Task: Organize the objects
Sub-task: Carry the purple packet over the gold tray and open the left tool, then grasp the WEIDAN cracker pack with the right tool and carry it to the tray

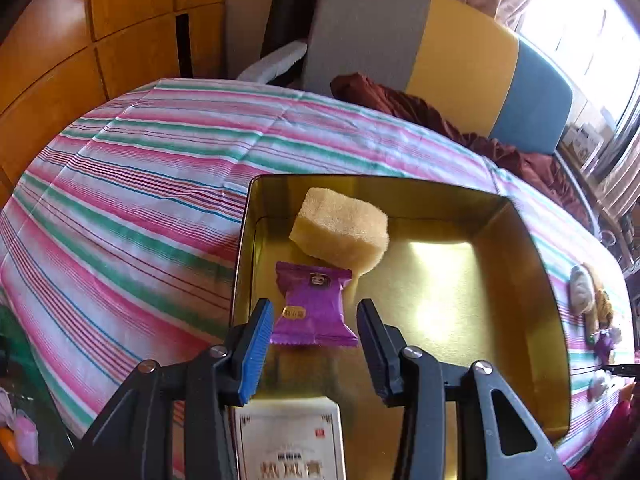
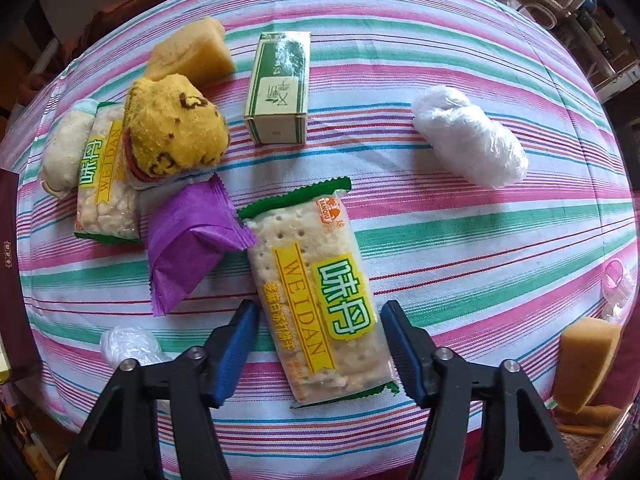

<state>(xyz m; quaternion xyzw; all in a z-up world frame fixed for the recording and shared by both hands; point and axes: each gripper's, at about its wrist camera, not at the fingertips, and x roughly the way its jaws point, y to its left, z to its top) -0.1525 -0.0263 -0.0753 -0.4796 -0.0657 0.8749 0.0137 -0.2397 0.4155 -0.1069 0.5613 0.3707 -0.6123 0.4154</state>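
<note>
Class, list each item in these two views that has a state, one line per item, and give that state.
Gold tin: open, no lid on.
Sponge: lying inside the tin.
Purple packet: sealed, in the tin, between the left claw's pads, not pressed.
Cracker pack: sealed, flat on the cloth, between the right claw's pads, grip unclear.
Green box: closed, lying on its side.

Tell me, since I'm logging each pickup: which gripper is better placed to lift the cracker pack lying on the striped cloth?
Right. The right gripper points down with the cracker pack between its open jaws. The left gripper is over the gold tin, at a purple packet.
</note>
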